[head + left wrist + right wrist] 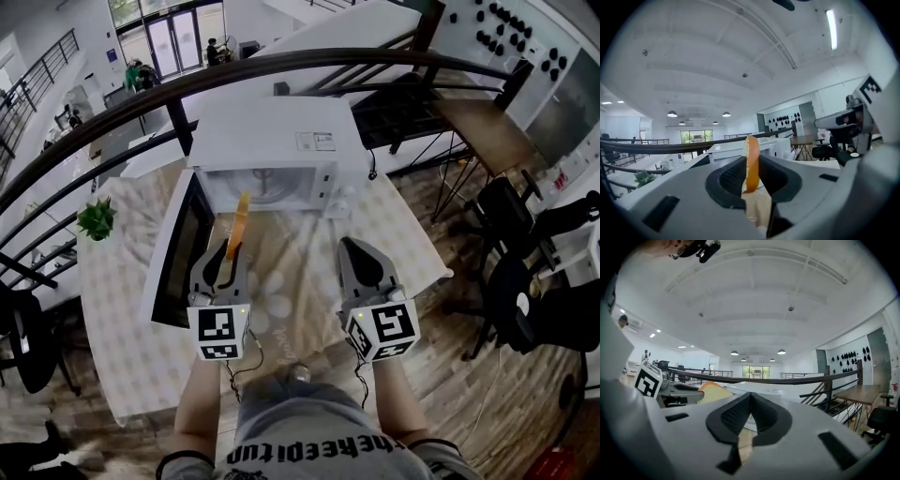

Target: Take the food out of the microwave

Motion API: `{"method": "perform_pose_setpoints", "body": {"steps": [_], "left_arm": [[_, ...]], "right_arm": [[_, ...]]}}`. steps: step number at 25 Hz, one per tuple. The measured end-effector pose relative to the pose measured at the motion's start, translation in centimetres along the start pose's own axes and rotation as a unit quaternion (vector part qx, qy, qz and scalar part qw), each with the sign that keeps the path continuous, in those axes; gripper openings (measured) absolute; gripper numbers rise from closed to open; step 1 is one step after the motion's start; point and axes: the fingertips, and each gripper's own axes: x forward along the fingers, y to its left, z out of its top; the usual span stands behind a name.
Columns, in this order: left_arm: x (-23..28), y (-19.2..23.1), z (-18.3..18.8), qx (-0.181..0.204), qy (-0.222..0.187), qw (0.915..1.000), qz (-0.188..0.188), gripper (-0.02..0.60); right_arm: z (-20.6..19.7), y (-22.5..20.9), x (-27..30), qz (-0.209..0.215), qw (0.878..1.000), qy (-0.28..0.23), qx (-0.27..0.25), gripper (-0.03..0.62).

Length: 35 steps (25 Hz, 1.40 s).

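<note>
Left tool [228, 258] clenched on the bread slice [240, 217], held edge-up. Right tool [356, 251] closed on nothing. Slice looks clear of the microwave [272, 141] mouth, over the surface [412, 248] beside the open door [178, 248]. Step: withdrawal, nearly done. Next: find a bare spot, lower flat, let go. Left gripper view shows the pads pinching the slice; right gripper view shows its flat face; only the head view shows the cavity.
</note>
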Motion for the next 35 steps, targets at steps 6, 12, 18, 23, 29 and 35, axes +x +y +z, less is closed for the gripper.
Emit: {"method": "perform_pose_setpoints", "body": {"steps": [6, 12, 18, 23, 29, 35], "left_arm": [[-2.0, -0.3, 2.2, -0.023, -0.02, 0.9995, 0.01, 0.077], [-3.8, -0.1, 3.3, -0.043, -0.037, 0.9981, 0.025, 0.077], [-5.4, 0.0, 4.6, -0.062, -0.059, 0.9957, 0.036, 0.077], [-6.7, -0.1, 5.5, -0.069, -0.072, 0.9939, 0.046, 0.078], [-8.0, 0.1, 6.5, -0.079, -0.09, 0.9912, 0.057, 0.078], [-8.9, 0.1, 7.3, -0.086, -0.109, 0.9884, 0.063, 0.078]], "right_arm": [[0.7, -0.2, -0.8, 0.002, 1.0, -0.009, 0.001, 0.005], [1.3, 0.2, -1.6, 0.014, 1.0, -0.015, 0.001, 0.005], [1.8, 0.4, -2.3, 0.021, 1.0, -0.023, 0.0, 0.005], [2.3, 0.2, -3.0, 0.025, 0.999, -0.03, 0.005, 0.005], [2.6, 0.3, -3.6, 0.028, 0.999, -0.034, 0.008, 0.005], [3.0, 0.4, -4.1, 0.028, 0.999, -0.041, 0.006, 0.005]]}}
